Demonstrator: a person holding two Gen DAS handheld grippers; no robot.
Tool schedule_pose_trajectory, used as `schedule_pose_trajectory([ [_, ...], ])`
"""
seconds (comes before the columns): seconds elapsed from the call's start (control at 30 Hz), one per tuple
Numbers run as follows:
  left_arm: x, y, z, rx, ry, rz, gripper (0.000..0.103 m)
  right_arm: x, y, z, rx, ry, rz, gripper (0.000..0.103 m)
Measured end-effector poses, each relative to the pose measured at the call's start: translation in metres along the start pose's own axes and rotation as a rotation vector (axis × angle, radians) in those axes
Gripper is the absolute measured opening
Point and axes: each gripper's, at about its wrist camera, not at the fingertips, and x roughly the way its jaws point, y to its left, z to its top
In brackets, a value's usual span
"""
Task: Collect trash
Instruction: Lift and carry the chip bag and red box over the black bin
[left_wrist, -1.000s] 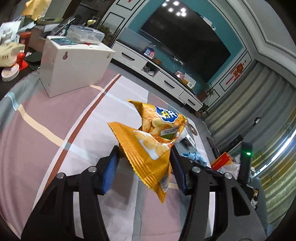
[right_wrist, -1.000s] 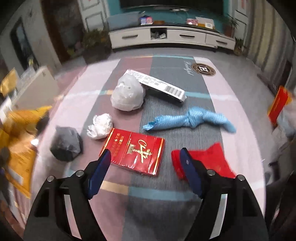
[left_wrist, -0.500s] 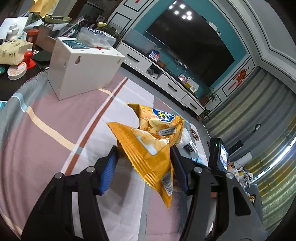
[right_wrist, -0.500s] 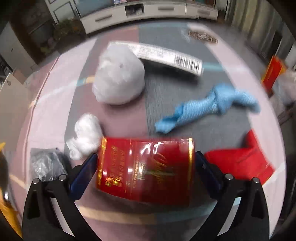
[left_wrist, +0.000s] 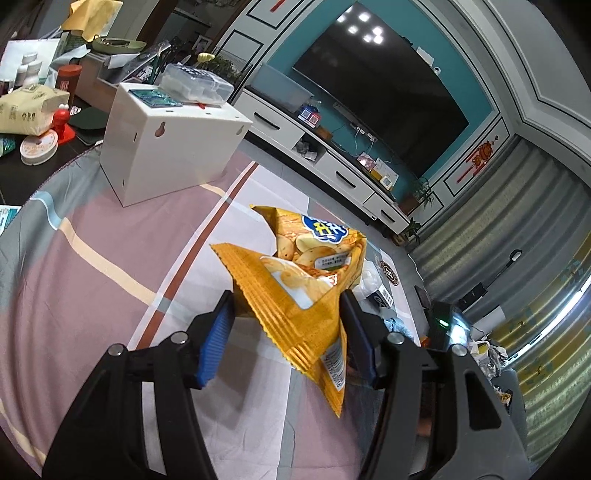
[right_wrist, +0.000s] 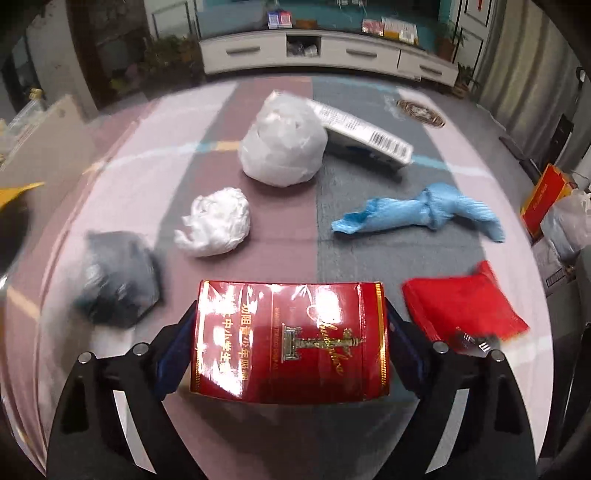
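My left gripper (left_wrist: 288, 332) is shut on a yellow chip bag (left_wrist: 306, 295) and holds it above the striped tablecloth (left_wrist: 110, 258). My right gripper (right_wrist: 290, 343) is shut on a red cigarette carton (right_wrist: 290, 339), held a little above the cloth. On the cloth in the right wrist view lie a white plastic bag (right_wrist: 282, 142), a crumpled white tissue (right_wrist: 214, 221), a dark grey bag (right_wrist: 118, 277), a knotted blue bag (right_wrist: 417, 216), a red bag (right_wrist: 461, 306) and a white barcoded box (right_wrist: 365, 134).
A white box (left_wrist: 166, 147) with a clear plastic container (left_wrist: 195, 83) on top stands at the table's far left. Beyond it is a cluttered dark desk (left_wrist: 37, 110). A TV cabinet (right_wrist: 325, 51) lines the far wall. A red bag (right_wrist: 543, 192) sits off the table's right edge.
My right gripper came down over the red carton, closed on it and lifted it. My left gripper kept hold of the chip bag and shifted slightly.
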Motion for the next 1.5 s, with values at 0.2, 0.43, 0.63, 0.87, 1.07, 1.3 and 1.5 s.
schedule_pose_trajectory([
  [0.2, 0.002, -0.004, -0.003, 0.032, -0.007, 0.020, 0.059, -0.054, -0.010, -0.022, 0.037, -0.092, 0.108, 0.089],
  [0.43, -0.003, -0.021, -0.012, 0.102, -0.031, 0.048, 0.059, -0.108, -0.026, -0.052, 0.086, -0.193, 0.179, 0.089],
  [0.63, -0.005, -0.043, -0.024, 0.188, -0.033, 0.070, 0.059, -0.138, -0.044, -0.064, 0.110, -0.263, 0.175, 0.089],
  [0.87, -0.028, -0.085, -0.042, 0.291, -0.095, 0.051, 0.057, -0.181, -0.080, -0.071, 0.162, -0.369, 0.202, 0.090],
  [1.07, -0.039, -0.131, -0.063, 0.346, -0.072, -0.001, 0.057, -0.210, -0.112, -0.079, 0.212, -0.448, 0.231, 0.090],
  [1.3, -0.042, -0.196, -0.099, 0.461, -0.069, -0.070, 0.057, -0.236, -0.164, -0.096, 0.316, -0.531, 0.209, 0.090],
  [1.5, -0.033, -0.249, -0.133, 0.538, -0.030, -0.150, 0.057, -0.249, -0.212, -0.117, 0.449, -0.582, 0.102, 0.090],
])
